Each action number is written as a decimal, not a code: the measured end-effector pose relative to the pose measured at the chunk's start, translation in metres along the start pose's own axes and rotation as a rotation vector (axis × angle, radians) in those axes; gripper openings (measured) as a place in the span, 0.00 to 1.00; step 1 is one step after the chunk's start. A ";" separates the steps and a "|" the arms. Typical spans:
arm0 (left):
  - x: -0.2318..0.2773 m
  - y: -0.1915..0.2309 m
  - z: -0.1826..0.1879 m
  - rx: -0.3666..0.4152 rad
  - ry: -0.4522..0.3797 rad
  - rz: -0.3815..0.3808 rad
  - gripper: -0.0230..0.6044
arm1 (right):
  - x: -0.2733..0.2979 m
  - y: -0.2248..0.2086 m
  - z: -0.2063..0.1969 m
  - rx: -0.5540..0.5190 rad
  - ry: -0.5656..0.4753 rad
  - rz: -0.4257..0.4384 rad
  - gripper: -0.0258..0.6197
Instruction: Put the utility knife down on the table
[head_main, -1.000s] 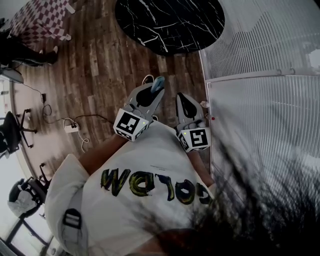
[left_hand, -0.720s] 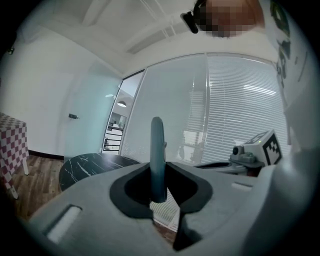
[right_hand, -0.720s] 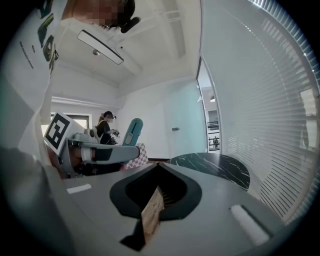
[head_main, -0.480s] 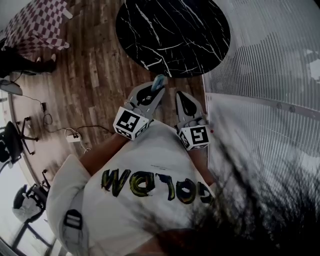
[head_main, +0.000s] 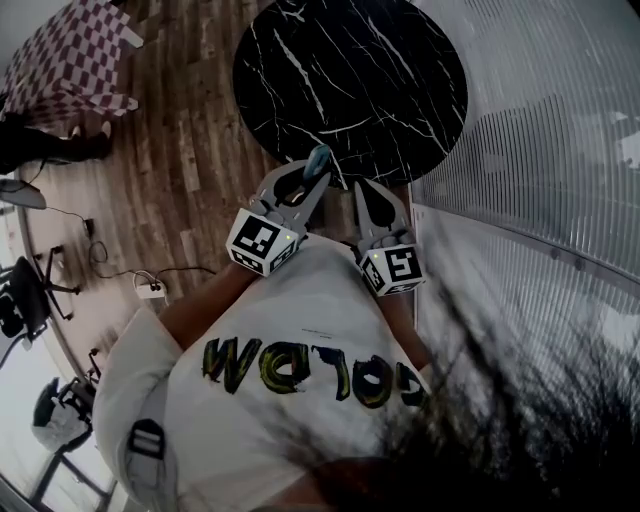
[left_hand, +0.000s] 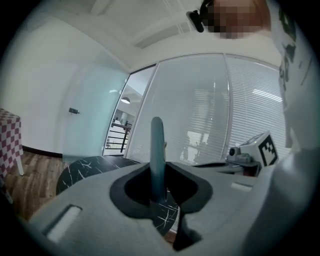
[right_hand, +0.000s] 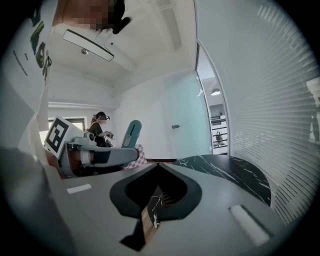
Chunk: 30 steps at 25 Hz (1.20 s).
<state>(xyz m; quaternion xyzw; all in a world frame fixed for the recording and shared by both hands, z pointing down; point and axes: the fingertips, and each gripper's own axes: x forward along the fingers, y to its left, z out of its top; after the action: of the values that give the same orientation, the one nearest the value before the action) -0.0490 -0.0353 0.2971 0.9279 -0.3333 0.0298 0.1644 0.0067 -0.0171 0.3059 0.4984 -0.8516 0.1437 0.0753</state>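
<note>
A teal utility knife (head_main: 319, 160) stands upright between the jaws of my left gripper (head_main: 313, 178), which is shut on it. In the left gripper view the knife (left_hand: 157, 150) rises from the jaws with its thin edge toward the camera. My right gripper (head_main: 363, 188) is beside it, shut with nothing in it; its tips (right_hand: 159, 164) meet. The round black marble table (head_main: 350, 70) lies just ahead of both grippers, and its near rim is close to the jaw tips. The right gripper view shows the left gripper (right_hand: 100, 155), the knife (right_hand: 131, 132) and the table (right_hand: 225, 167).
White slatted blinds on a glass wall (head_main: 540, 150) run along the right. A checkered-cloth table (head_main: 75, 50) stands far left. Cables and a power strip (head_main: 150, 290) lie on the wooden floor, with office chairs (head_main: 20, 300) at the left edge. Another person (right_hand: 100, 127) stands in the distance.
Both grippers have moved forward together toward the black table, whose rim now reaches the jaw tips. The knife stays held in the left gripper; the right stays shut.
</note>
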 end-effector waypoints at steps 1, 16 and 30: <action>0.003 0.003 0.000 0.000 0.004 -0.003 0.16 | 0.004 -0.002 0.001 0.000 0.002 -0.001 0.04; 0.024 0.004 -0.004 -0.002 0.033 0.018 0.16 | 0.007 -0.031 -0.001 0.043 -0.002 0.007 0.04; 0.049 -0.020 -0.019 -0.003 0.091 0.012 0.16 | -0.012 -0.063 -0.010 0.041 0.019 -0.010 0.04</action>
<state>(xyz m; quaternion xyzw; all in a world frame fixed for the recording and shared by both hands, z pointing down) 0.0027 -0.0443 0.3174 0.9232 -0.3313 0.0724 0.1806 0.0673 -0.0334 0.3226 0.5028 -0.8452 0.1654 0.0737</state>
